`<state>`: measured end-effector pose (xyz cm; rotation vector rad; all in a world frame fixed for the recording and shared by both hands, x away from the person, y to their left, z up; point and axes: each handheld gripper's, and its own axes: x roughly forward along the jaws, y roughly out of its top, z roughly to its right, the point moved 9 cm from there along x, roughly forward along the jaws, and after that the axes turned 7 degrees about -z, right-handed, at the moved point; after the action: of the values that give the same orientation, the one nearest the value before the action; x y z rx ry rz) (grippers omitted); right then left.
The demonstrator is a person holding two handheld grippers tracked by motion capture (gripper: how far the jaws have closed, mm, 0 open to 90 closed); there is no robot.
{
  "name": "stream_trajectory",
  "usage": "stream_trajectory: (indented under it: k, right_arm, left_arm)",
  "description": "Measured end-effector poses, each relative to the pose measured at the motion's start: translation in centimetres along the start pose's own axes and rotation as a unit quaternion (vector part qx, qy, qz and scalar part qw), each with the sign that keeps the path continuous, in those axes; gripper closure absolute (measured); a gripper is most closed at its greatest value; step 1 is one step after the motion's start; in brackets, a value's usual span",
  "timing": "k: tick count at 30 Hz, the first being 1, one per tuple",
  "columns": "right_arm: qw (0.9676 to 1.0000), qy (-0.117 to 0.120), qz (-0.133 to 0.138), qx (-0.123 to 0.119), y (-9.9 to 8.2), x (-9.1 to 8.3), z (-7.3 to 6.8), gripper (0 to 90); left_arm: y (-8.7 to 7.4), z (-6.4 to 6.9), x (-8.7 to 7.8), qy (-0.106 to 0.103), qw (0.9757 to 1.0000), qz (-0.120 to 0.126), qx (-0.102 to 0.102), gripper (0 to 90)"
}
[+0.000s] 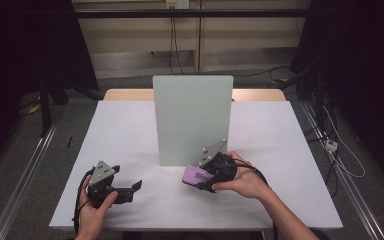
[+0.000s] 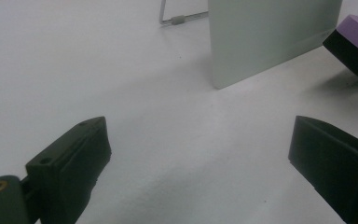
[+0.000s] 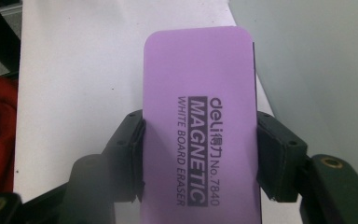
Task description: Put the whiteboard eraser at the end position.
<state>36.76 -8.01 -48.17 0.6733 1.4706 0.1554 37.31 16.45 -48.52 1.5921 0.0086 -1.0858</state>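
count: one purple whiteboard eraser (image 3: 198, 130), one upright pale green board (image 1: 192, 119), one white table (image 1: 130, 135), two grippers. the right gripper (image 1: 206, 176) sits at lower centre of the high view, right of the frame's middle, its jaws clenched on the eraser's two long sides. the left gripper (image 1: 130, 189), at lower left of the high view, is released: jaws spread wide, nothing between them, just above the bare table. the eraser is a rounded-corner rectangle, purple on top with a black layer beneath, printed "deli magnetic white board eraser no.7840". it is held just in front of the board's lower right corner.
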Motion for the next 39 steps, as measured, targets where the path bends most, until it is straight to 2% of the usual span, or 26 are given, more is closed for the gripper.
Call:
stream_trajectory:
  k: [3,6,8,11,16,20,25,28,39]
  right_arm:
    - [1.0000,0.004,-0.008,-0.002,0.2,0.2,0.1,41.4]
    - [0.9999,0.009,-0.012,-0.005,0.3,0.3,0.0,41.4]
    - [0.9997,0.017,-0.013,-0.008,0.4,0.6,-0.4,41.4]
    - [0.9990,0.026,-0.032,-0.019,0.3,1.1,-1.0,41.4]
    - [0.9984,0.026,-0.046,-0.020,0.2,1.5,-0.9,41.4]
    - [0.9983,0.027,-0.047,-0.023,0.3,1.6,-0.7,41.4]
    - [0.9977,0.026,-0.060,-0.018,0.2,2.0,-0.7,41.4]
    - [0.9973,0.012,-0.071,-0.013,0.2,2.4,-0.3,41.4]
    - [0.9966,0.017,-0.080,-0.002,0.2,3.2,-0.2,41.2]
  left_arm:
    - [0.1,0.0,0.3,-0.003,1.0000,-0.002,-0.003,5.3]
    - [0.4,0.1,0.4,-0.003,1.0000,0.000,0.003,5.3]
    - [0.4,0.3,0.4,-0.004,1.0000,-0.001,0.006,5.3]
    - [0.3,0.5,0.5,-0.006,1.0000,-0.003,0.005,5.4]
    - [0.2,0.2,0.3,0.001,1.0000,-0.005,0.002,5.4]
    - [0.1,0.3,0.4,-0.001,1.0000,-0.005,0.001,5.4]
    - [0.1,0.3,0.3,-0.001,1.0000,-0.005,0.002,5.4]
    - [0.1,0.2,0.2,-0.001,1.0000,-0.004,0.004,5.4]
    - [0.1,0.1,0.1,-0.002,1.0000,-0.003,0.005,5.4]
